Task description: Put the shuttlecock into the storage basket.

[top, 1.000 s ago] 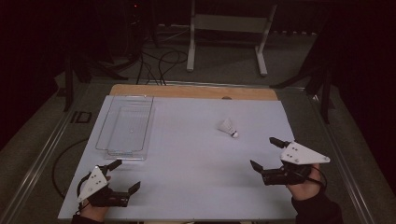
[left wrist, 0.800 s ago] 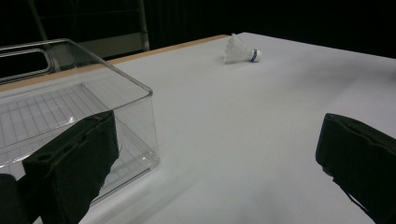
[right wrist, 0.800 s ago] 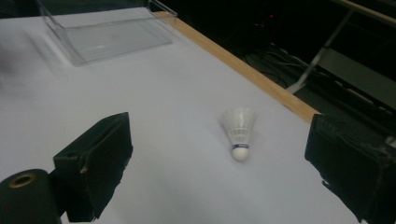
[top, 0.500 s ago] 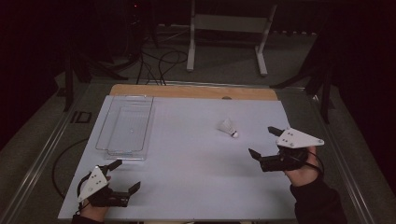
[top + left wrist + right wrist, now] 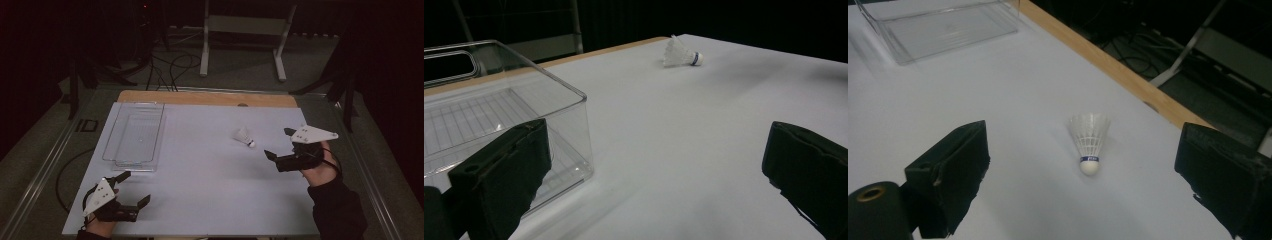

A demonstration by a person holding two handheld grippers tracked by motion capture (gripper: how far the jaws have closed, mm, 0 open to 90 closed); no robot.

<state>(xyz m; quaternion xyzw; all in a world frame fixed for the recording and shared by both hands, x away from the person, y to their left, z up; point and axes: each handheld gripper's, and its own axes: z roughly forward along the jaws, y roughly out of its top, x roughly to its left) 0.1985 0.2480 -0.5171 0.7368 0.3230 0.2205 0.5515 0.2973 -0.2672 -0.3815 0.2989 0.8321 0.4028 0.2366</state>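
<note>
A white shuttlecock (image 5: 245, 136) lies on its side on the white table, right of centre, its cork toward the near right. My right gripper (image 5: 278, 143) hovers just right of it, open, jaws spread wide and aimed at it. In the right gripper view the shuttlecock (image 5: 1089, 137) sits between and beyond the open gripper (image 5: 1083, 185), untouched. My left gripper (image 5: 134, 188) rests open near the table's front left corner, holding nothing. In the left gripper view, the open gripper (image 5: 654, 172) faces the shuttlecock (image 5: 680, 52) far off.
An empty clear plastic bin (image 5: 134, 132) stands at the left of the table, just beyond the left gripper; its near wall (image 5: 569, 135) is close to the left jaw. A wooden strip (image 5: 207, 98) edges the far side. The bin (image 5: 948, 25) appears far off.
My right gripper has moved forward and left, closing in on the shuttlecock, still open. The left gripper and the shuttlecock have stayed put.
</note>
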